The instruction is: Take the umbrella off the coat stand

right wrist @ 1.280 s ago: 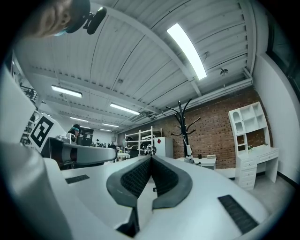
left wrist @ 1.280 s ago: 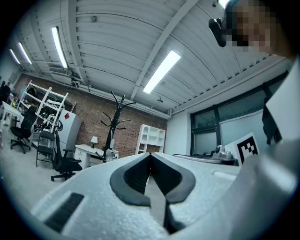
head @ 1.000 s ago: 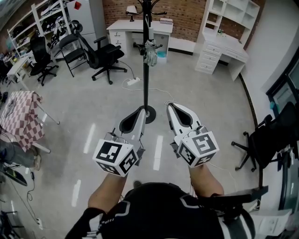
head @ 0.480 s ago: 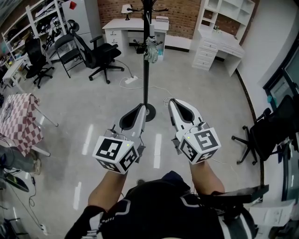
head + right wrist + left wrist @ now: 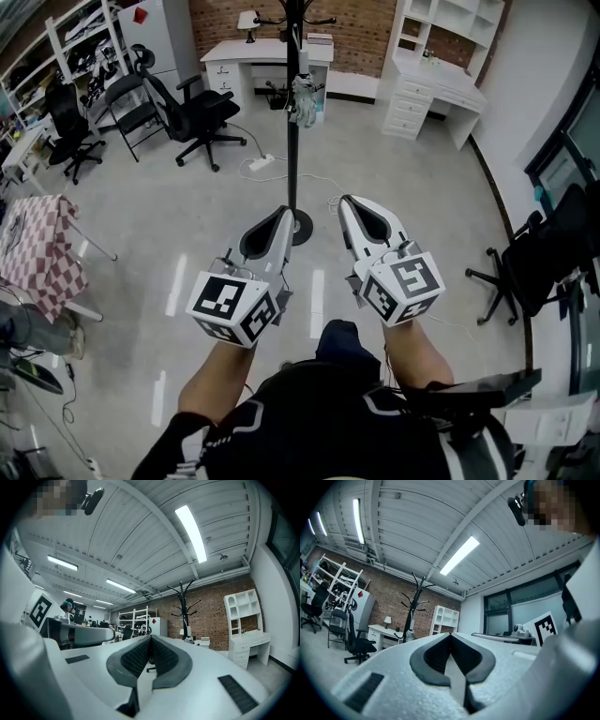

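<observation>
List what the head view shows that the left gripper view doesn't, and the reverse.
Only the head view: the coat stand's round base on the floor, the checked tablecloth, and the left gripper's marker cube. Only the left gripper view: the ceiling with its strip lights. Both: the coat stand with the umbrella hanging on it, the brick wall, the white desk, the white shelf unit, and the left gripper, jaws together.
</observation>
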{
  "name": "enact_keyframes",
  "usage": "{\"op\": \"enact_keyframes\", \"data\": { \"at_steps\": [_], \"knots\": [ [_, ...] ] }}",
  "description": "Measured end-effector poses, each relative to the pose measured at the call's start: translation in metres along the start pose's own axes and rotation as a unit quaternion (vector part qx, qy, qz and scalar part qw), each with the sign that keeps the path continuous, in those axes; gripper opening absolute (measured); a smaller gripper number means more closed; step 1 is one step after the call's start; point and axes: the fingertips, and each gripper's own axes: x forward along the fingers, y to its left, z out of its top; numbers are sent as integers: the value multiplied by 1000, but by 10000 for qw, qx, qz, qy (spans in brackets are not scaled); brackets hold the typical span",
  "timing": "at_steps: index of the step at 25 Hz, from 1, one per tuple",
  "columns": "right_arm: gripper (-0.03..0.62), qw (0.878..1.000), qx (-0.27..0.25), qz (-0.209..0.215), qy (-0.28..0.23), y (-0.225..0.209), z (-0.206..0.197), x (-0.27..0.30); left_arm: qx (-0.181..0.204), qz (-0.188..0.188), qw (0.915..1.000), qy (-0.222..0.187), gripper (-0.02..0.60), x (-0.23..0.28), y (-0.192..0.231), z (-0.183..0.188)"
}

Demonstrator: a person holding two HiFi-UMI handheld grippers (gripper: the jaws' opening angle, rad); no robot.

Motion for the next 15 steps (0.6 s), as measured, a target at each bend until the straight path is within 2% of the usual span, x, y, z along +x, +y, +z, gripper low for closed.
{"op": "enact_keyframes", "data": {
  "at_steps": [8, 15],
  "knots": [
    [5, 10000, 39, -37, -54, -9, -2, 20, 61, -38, 10000, 3, 8, 10, 14, 2],
    [5, 9999, 58, 112, -101, -26, -5, 52, 76, 49, 10000, 1, 8, 39, 38, 3]
  ]
}}
